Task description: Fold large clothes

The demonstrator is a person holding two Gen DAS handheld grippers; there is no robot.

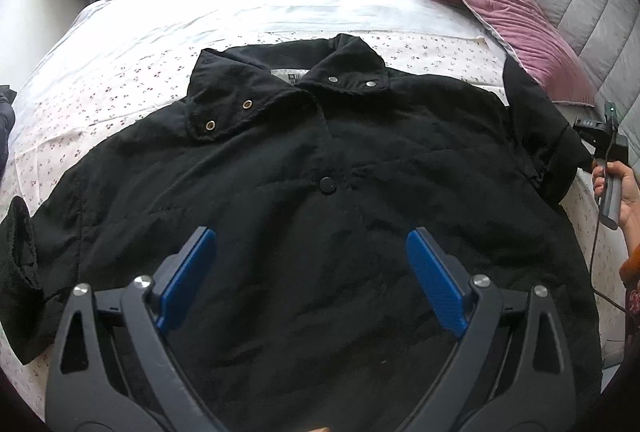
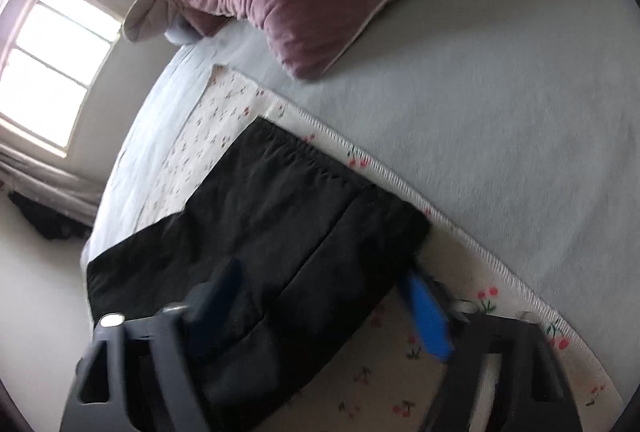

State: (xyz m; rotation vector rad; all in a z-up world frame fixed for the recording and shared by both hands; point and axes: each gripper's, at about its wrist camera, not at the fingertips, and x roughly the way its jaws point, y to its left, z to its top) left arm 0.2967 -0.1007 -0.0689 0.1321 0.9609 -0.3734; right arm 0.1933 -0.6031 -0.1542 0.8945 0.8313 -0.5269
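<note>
The black jacket (image 1: 304, 167) lies flat on the bed (image 1: 240, 11). The left tongs (image 1: 312, 272) hang wide open above it, holding nothing. The right tongs (image 2: 320, 308) are open around the jacket's sleeve (image 2: 280, 216), not pinching it.

Jacket (image 1: 304, 159) is matt black cloth w/ shiny metal snaps (image 1: 247, 104), sheet (image 1: 120, 71) is printed cotton-like cloth, pillows (image 1: 508, 15) look like soft ribbed velvet, gripper (image 1: 311, 272) is matt dark plastic w/ textured blue pads (image 1: 434, 288).
</note>
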